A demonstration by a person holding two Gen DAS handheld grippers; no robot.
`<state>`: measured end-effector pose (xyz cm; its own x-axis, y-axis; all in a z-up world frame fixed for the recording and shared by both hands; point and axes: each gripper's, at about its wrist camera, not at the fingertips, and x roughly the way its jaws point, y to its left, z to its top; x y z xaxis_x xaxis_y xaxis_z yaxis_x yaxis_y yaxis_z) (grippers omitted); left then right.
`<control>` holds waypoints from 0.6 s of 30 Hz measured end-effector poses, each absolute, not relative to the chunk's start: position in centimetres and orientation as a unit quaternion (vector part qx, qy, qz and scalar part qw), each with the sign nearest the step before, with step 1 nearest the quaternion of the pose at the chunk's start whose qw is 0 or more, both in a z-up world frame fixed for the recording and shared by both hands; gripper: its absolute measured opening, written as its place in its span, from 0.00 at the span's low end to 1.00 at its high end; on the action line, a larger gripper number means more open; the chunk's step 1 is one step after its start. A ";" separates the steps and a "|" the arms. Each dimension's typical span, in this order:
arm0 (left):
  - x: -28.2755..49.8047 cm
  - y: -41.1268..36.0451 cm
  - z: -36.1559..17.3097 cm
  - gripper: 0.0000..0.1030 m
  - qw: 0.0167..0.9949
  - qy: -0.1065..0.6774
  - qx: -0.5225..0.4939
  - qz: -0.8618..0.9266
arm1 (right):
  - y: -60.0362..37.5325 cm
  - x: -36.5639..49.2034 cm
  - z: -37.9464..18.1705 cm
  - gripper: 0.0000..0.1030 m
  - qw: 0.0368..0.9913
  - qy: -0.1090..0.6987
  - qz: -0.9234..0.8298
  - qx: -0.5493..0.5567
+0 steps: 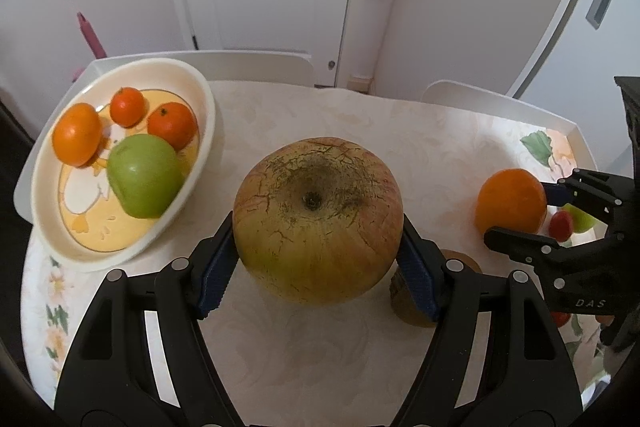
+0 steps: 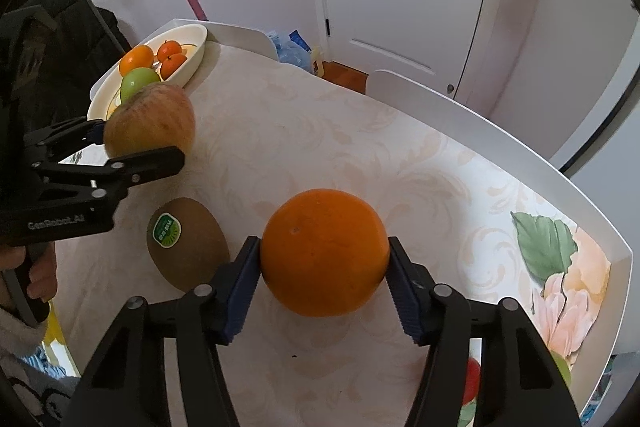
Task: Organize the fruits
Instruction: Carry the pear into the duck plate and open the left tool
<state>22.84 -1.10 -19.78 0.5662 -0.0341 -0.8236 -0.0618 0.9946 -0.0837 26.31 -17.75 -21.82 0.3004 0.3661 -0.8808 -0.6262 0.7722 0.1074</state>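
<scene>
A: Russet-skinned apple (image 1: 318,219) is sitting clamped between the blue pads of the left gripper (image 1: 318,247); jaws are closed on its sides. Confirm the other unit.

B: Right gripper (image 2: 325,275) is gripping the large orange (image 2: 325,253), jaws pressed on both flanks. Both fruits appear to be riding above the tablecloth (image 2: 304,131); contact below cannot be told.

A: Container status?

B: Oval dish (image 1: 200,171), lying ahead and left of the left jaws, is holding four items: a green apple (image 1: 145,175), an orange (image 1: 77,133) and two mandarins (image 1: 127,107), (image 1: 173,125). They are touching or nearly touching one another.

A: Progress estimate?

B: Judging by layout, roughly half complete. Four fruits are sitting in the dish, two are being held. A kiwi (image 2: 186,242) with a green sticker is lying on the cloth, just left of the right jaws, not yet handled.

A: Remaining work?

B: Probably depositing both held fruits in the dish, then collecting the kiwi
</scene>
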 end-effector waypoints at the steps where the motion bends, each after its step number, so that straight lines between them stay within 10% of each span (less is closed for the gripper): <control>1: 22.5 -1.0 -19.3 0.76 0.885 0.462 -0.053 0.008 | -17.8 26.2 -21.7 0.55 0.796 0.502 0.311 -0.128; 18: 17.4 2.7 -12.1 0.76 0.906 0.419 -0.060 0.032 | -16.0 23.5 -14.8 0.55 0.816 0.471 0.319 -0.103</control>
